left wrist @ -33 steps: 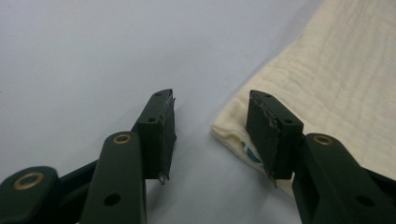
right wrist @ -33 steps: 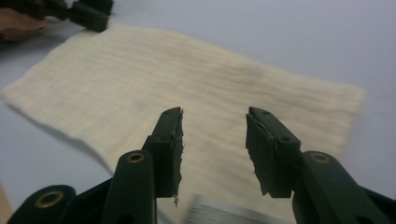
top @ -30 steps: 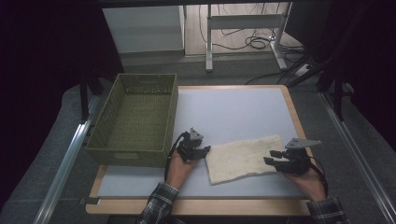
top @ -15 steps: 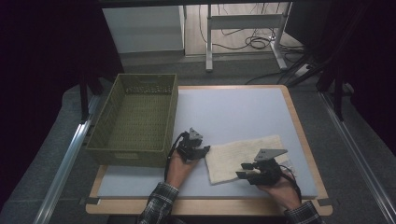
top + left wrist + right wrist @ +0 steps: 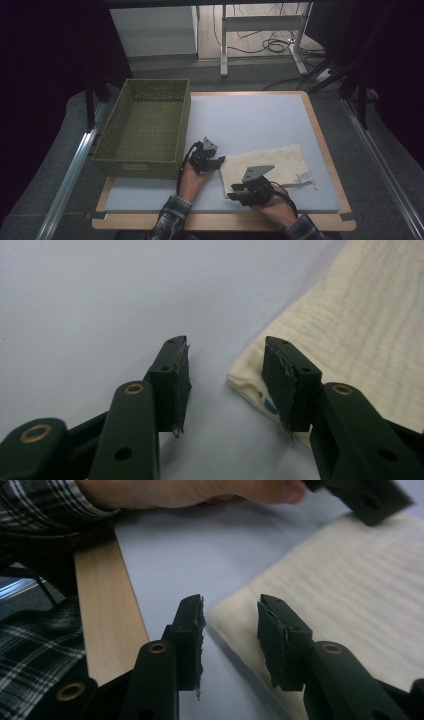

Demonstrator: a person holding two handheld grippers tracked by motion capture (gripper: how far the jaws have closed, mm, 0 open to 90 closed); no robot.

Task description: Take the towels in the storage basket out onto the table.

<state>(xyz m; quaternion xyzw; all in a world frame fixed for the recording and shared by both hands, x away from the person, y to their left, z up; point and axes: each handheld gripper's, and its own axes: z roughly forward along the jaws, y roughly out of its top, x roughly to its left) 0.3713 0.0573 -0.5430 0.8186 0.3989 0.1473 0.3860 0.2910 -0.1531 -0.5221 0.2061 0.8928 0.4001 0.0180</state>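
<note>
The left gripper (image 5: 225,385) has its jaws part open, astride the corner of the cream cloth (image 5: 360,330). One pad stands on the bare grey mat, the other over the cloth's edge, and neither presses the fabric. A blue-green mark on the cloth's hem shows beside the right-hand pad, half hidden behind it and too small to read. In the high view this gripper (image 5: 209,159) sits at the cloth's 9 o'clock corner, with the hand beneath it coming up from 6 o'clock.

The right gripper (image 5: 230,630) is also part open, and its jaws have just been closing. The cloth's (image 5: 350,590) near corner lies in the gap between them, not yet pinched. Whether the right-hand pad touches the fabric is hard to tell, since the jaw itself hides the contact. At 12 o'clock in the right gripper view the person's left hand (image 5: 200,492) is cut off by the top edge. A checked sleeve (image 5: 35,655) fills the 8 o'clock corner beside the table's wooden rim (image 5: 107,625).

In the high view the right gripper (image 5: 250,189) covers the cloth's (image 5: 280,160) 7 o'clock corner. The cloth lies flat on the table (image 5: 250,120), a small white tag (image 5: 304,176) at its 4 o'clock corner. The green basket (image 5: 145,130) stands at 10 o'clock from the left gripper, its inside dim.
</note>
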